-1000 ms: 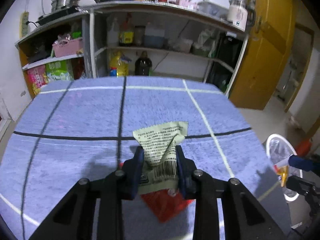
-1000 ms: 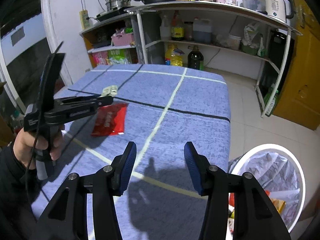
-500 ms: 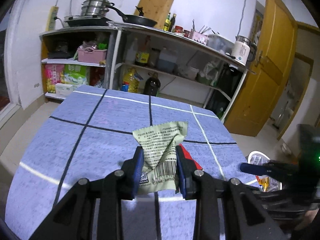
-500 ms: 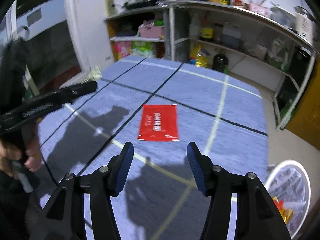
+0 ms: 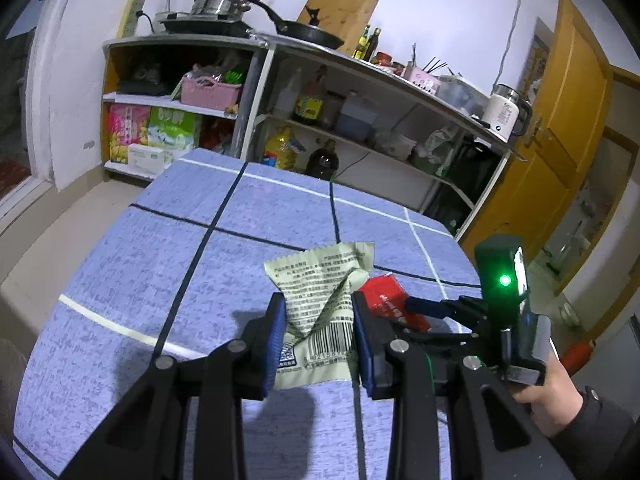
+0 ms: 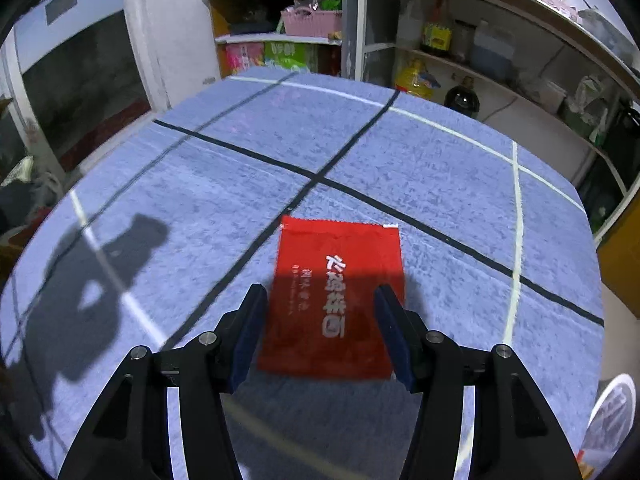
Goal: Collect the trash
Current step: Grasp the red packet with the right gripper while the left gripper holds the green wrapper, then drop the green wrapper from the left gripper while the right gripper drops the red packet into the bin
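Blue tablecloth [image 6: 400, 152]: blue woven cloth with black and white grid lines over the whole table; the only trash on it is one red packet, so by my reckoning the surface is nearly cleared

Kitchen shelving [image 5: 256, 92]: open shelves beyond the table's 12 o'clock edge; they hold a pink basket [image 5: 210, 94] with dark packets in it, oil and sauce bottles, jugs and bright snack bags; I take these for stores, not trash

Waste bin [image 6: 612, 416]: white rim with a clear liner, on the floor at 4 o'clock off the table in the right wrist view; only its edge shows and what is inside cannot be made out

Red packet [image 6: 334, 300]: flat red sachet with white lettering, on the cloth just right of a black grid line; not yet lifted

Green wrapper [image 5: 324, 312]: pale green snack wrapper with a barcode, creased and clear of the cloth; collected but not yet binned

Left gripper [image 5: 318, 340]: clamped on the green wrapper, both blue pads pressing its sides

Right gripper [image 6: 320, 332]: jaws have just been opening and stand wide, one pad at either long edge of the red packet, neither pressing it; in the left wrist view it sits at 3 o'clock, held by a sleeved hand [image 5: 552, 400]

Progress: one piece in hand, one framed for the grab, and both have yet to reach the bin
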`<state>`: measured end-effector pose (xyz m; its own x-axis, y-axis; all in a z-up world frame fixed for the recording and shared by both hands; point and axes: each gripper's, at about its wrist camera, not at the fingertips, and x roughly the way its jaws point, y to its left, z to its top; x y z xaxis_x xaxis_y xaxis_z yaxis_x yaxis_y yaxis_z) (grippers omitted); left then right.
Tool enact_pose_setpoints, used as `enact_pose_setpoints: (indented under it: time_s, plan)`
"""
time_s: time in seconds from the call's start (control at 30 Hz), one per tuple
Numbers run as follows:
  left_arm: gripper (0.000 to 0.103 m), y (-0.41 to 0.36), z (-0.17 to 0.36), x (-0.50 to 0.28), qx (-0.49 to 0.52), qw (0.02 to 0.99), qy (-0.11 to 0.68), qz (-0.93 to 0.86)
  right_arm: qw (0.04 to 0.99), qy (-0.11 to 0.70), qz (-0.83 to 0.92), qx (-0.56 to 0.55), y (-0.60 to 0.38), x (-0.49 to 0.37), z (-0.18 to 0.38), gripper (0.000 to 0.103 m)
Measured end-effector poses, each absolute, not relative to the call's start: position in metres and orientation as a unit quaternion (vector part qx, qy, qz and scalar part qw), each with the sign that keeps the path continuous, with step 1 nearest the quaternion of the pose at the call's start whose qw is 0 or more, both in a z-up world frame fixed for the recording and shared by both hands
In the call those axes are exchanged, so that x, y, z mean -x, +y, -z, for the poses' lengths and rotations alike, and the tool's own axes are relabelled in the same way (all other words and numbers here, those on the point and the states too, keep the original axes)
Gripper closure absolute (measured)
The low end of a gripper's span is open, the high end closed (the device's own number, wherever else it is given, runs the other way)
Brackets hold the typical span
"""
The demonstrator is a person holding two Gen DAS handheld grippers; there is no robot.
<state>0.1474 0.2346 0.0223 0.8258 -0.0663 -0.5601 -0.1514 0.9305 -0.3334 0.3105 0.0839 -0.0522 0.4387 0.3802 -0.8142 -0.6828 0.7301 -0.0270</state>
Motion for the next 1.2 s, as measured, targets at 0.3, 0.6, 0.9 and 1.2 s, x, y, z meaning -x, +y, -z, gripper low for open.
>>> enact_pose_setpoints:
  time_s: [0.3,0.6,0.9,1.2]
  plan:
    - [0.069,0.229,-0.020,-0.151,0.180,0.937,0.301,-0.016,0.832,0.420,-0.319,0.170,0.082,-0.320,0.055,0.031]
    - [0.068,0.221,-0.017,-0.156,0.175,0.934,0.310,-0.014,0.831,0.426,-0.316,0.167,0.083,-0.321,0.054,0.031]
    - [0.068,0.216,-0.014,-0.161,0.174,0.932,0.319,-0.011,0.830,0.439,-0.305,0.161,0.071,-0.322,0.048,0.087]
    - [0.068,0.202,-0.017,-0.168,0.168,0.932,0.322,0.005,0.832,0.438,-0.323,0.109,0.035,-0.309,0.033,0.088]
